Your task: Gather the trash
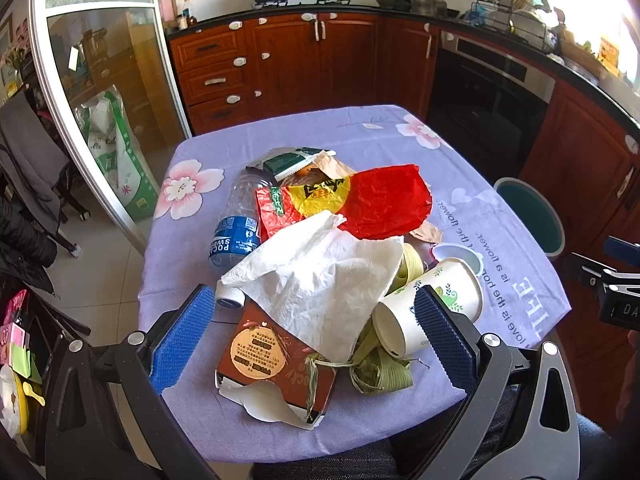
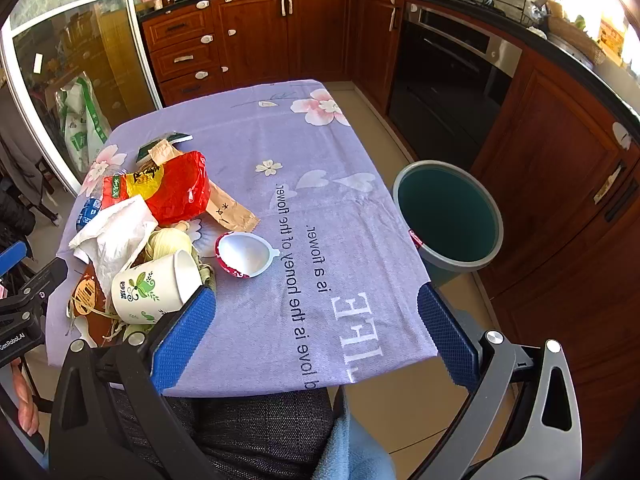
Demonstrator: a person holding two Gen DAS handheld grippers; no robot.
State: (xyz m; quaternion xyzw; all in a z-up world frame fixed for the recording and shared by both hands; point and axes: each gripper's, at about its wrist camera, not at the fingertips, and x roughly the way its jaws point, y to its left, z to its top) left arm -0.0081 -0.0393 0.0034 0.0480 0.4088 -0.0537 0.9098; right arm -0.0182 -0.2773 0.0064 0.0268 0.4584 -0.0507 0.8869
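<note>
Both grippers' fingers open; tissue [image 1: 320, 280] drapes brown box [image 1: 276, 364], cup [image 1: 430, 312] beside.

- The trash pile [image 2: 144, 236] is crowding the left part of the right wrist frame, blocking passage there.
- The purple tablecloth [image 2: 320, 152] is lying bare through the centre and upper middle.
- The bin [image 2: 448, 216] is standing open just beside the table's right edge.

The worktop [image 2: 256, 128] carries 1 paper cup [image 2: 154, 288], 1 plastic bottle [image 1: 236, 224], 1 white tissue [image 1: 320, 276], 1 red-and-yellow snack bag [image 1: 360, 200], 1 brown box [image 1: 272, 364], 1 small yogurt tub [image 2: 244, 254]. Beside it stands 1 bin [image 2: 448, 216].
</note>
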